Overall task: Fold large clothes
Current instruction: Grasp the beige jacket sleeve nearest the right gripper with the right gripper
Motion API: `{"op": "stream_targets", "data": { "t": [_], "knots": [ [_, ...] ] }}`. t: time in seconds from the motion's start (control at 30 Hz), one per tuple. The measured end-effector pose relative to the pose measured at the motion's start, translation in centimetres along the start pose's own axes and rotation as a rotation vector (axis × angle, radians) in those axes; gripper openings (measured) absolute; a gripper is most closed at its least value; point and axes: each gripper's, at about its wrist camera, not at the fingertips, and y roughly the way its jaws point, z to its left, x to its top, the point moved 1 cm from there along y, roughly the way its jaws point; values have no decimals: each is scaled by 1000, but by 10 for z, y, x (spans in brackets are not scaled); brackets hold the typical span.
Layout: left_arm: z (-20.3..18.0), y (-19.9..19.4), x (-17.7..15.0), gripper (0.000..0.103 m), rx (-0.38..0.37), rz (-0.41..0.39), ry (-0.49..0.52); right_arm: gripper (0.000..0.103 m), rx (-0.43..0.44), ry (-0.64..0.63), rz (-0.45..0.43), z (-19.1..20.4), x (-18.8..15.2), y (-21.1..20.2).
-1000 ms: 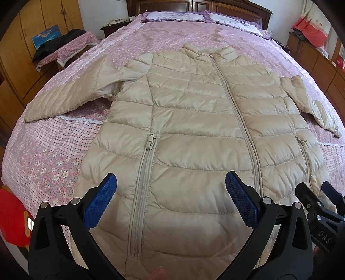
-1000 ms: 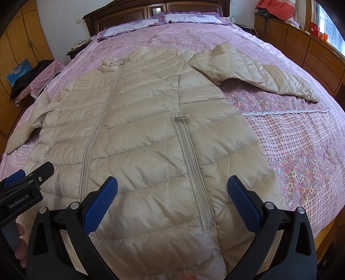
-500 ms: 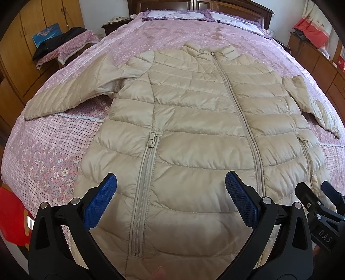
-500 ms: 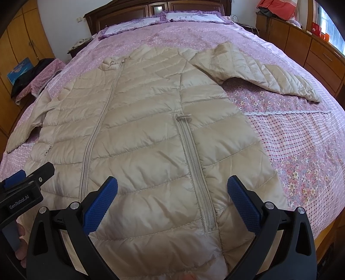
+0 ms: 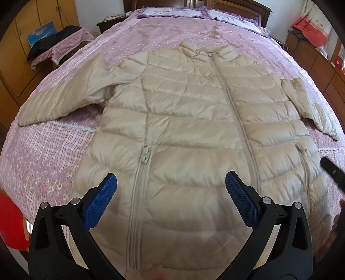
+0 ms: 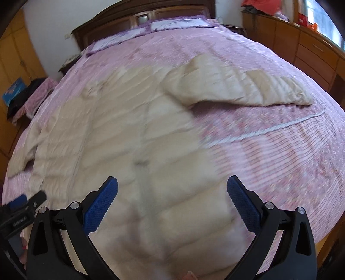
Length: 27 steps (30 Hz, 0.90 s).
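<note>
A beige quilted down jacket (image 5: 194,129) lies flat, zipped, front up on a pink bedspread (image 5: 54,155), collar toward the headboard, both sleeves spread sideways. My left gripper (image 5: 170,198) is open and empty, hovering above the jacket's hem by the left pocket zipper (image 5: 140,189). My right gripper (image 6: 172,200) is open and empty above the hem's right part; its view is motion-blurred. The jacket (image 6: 129,140) and its right sleeve (image 6: 248,86) show there. The left gripper shows at the right wrist view's left edge (image 6: 23,204).
A dark wooden headboard (image 5: 237,4) and pillows (image 5: 172,11) are at the bed's far end. Wooden cabinets (image 6: 301,41) line the right wall. A side table with dark clothes (image 5: 56,45) stands left of the bed. A red object (image 5: 10,221) sits at the lower left.
Both grippers have moved forward and up over the jacket; the right one is swinging fast to the right, blurring its view. Jaws stay open. The jacket has not moved.
</note>
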Motion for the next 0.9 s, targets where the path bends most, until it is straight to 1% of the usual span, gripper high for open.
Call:
{"op": "stream_targets", "data": {
  "t": [0.07, 0.17, 0.27, 0.37, 0.5, 0.6, 0.8, 0.9],
  "knots": [
    [-4, 3, 3, 100, 2, 3, 11, 98, -31, 31, -18, -20, 11, 3],
    [-12, 8, 6, 100, 0, 11, 22, 98, -76, 92, -39, -62, 34, 12],
    [-18, 16, 7, 100, -6, 28, 27, 98, -88, 166, -48, -97, 50, 21],
    [-25, 24, 8, 100, -3, 46, 30, 98, -87, 269, -39, -143, 68, 41],
    [-32, 34, 8, 100, 14, 57, 39, 98, -111, 346, -29, -183, 84, 64],
    [-35, 40, 5, 100, 34, 68, 50, 98, -115, 383, -37, -207, 97, 78],
    [-40, 51, 1, 100, 64, 90, 55, 98, -117, 434, -49, -237, 120, 101],
    [-40, 56, 0, 100, 61, 102, 46, 98, -111, 447, -26, -251, 126, 115]
  ]
}}
